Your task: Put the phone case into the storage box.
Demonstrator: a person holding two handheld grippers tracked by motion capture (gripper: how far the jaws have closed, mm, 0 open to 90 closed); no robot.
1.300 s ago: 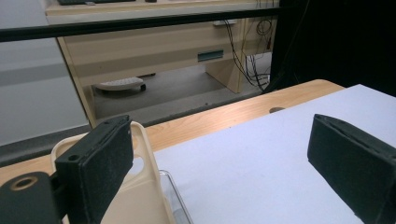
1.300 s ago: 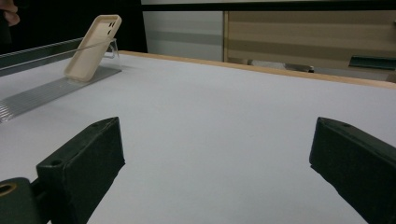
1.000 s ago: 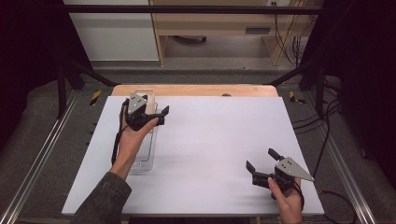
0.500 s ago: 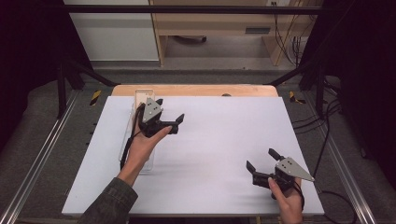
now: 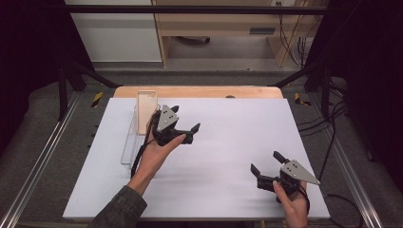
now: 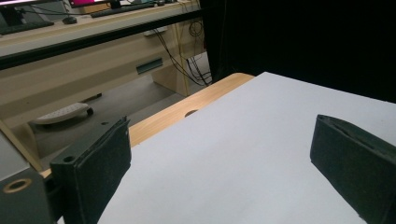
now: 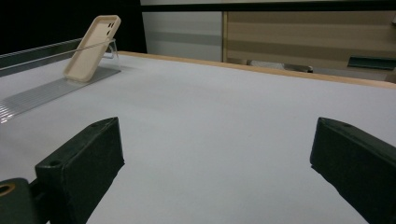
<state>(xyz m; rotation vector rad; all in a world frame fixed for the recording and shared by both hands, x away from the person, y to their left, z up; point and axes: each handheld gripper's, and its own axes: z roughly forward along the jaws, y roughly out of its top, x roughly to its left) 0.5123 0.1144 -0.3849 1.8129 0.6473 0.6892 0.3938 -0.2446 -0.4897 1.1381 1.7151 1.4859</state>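
**Beige phone case propped in its clear stand, both hand-held grippers empty**

Beige and rubbery-looking, the phone case [image 5: 146, 111] leans upright against the back rail of a clear acrylic stand [image 5: 129, 145] at about ten o'clock on the white worktop [image 5: 228, 190]. In the right gripper view the same case [image 7: 91, 47] is tilted back, its camera cut-out at the top, with the ribbed base of the stand running toward the viewer. Nothing touches it.

Just to the right, the left hand-held gripper [image 5: 184, 123] hangs over the worktop near the stand but apart from it, pointing toward three o'clock, away from the case. Its jaws stand wide with nothing between them; its own view looks across bare white surface to the wooden far edge.

Further right, at about five o'clock, the right hand-held gripper [image 5: 267, 164] rests low near the front edge, well apart from everything. Its jaws are wide too, and they face toward the case at ten o'clock.

Judging from how things lie, placing the case on the stand looks done: it sits stable and released. Little seems left beyond drawing the left hand clear, unless a further item is meant to join it.
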